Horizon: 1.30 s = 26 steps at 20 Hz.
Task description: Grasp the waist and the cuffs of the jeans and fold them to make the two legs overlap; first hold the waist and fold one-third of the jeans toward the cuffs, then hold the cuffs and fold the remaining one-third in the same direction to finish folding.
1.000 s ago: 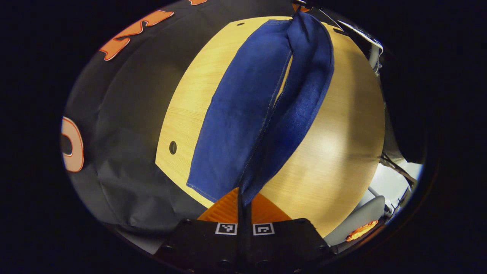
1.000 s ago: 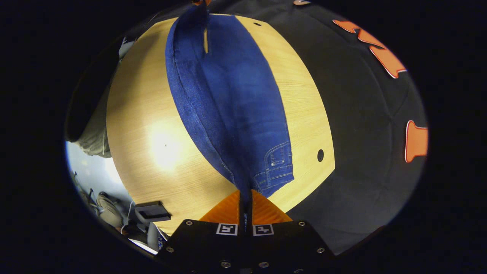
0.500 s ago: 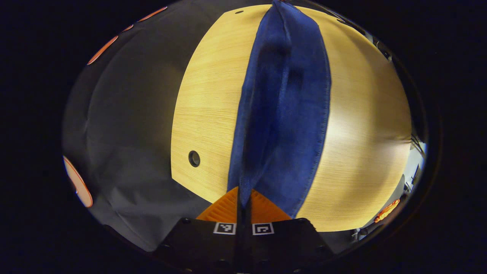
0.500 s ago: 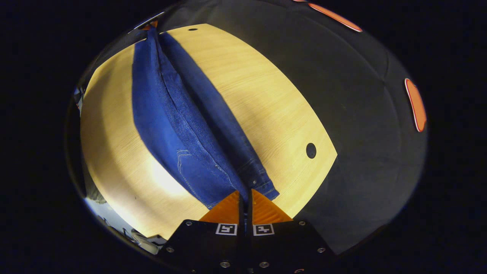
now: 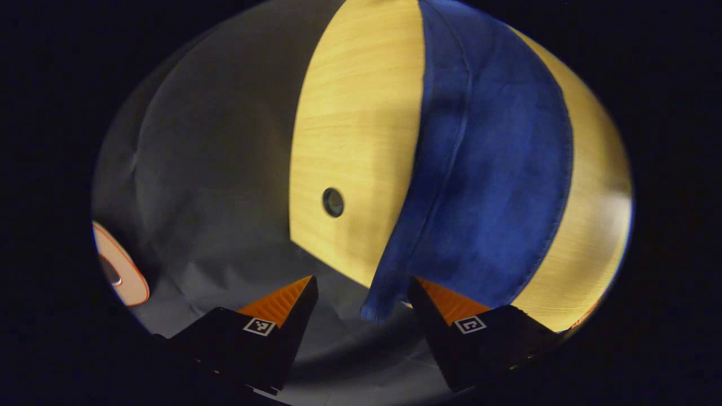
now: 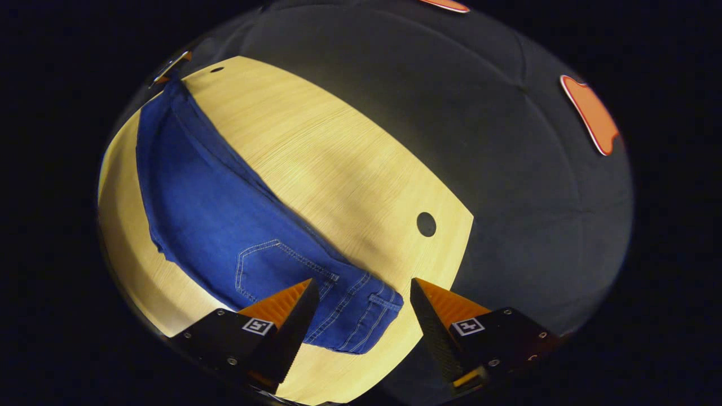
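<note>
Your left tool [image 5: 361,296] has two wedge-shaped fingers with ribbed inner faces, each set on a black block that carries a small square black-and-white marker. Your right tool [image 6: 361,299] is built the same way, and small silver screws dot its black blocks.

No readable text, label, brand or number appears on anything in either view.
</note>
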Tool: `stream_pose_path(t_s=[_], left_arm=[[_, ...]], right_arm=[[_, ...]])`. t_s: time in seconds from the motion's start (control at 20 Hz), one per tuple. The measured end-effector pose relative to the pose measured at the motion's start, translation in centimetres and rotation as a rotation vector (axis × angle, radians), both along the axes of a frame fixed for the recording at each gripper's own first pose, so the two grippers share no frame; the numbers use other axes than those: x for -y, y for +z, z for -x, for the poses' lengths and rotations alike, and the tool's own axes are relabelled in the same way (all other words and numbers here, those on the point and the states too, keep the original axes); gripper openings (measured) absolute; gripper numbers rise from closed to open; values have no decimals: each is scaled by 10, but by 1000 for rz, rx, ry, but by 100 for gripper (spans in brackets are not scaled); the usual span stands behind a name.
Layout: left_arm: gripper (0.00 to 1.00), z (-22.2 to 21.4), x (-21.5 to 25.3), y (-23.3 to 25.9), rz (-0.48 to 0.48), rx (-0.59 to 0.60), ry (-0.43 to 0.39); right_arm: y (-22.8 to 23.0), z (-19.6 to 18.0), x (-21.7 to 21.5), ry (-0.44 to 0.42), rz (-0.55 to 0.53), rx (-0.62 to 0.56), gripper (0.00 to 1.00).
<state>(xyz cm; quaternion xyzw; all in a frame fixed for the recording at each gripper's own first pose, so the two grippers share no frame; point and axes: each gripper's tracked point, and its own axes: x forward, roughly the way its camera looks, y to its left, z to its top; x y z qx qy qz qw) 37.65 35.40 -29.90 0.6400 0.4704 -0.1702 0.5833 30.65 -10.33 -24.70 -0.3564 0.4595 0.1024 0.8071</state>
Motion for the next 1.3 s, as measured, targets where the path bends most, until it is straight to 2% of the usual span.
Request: stream_pose_path(t_s=[0.15,0.35,0.5,0.65,0.9,1.1,1.15,1.3], left_arm=[[98,3,-2,22,123,148,122],[98,18,25,48,292,307,234],[98,3,27,46,409,413,293],[98,-9,38,48,525,541,316],[98,-9,93,65,775,656,366],[100,2,148,82,975,691,396],[98,7,163,84,1018,700,406],[98,20,196,89,1085,718,427]], right_arm=[[21,-5,-4,-85,-88,78,99],[54,-10,-5,-242,-308,203,99],[77,-6,8,-374,-453,302,99],[84,3,35,-516,-528,358,99],[47,28,40,-805,-807,359,99],[12,41,22,-1004,-909,304,99],[3,44,19,-1047,-941,292,99],[-20,56,17,-1171,-1033,254,99]])
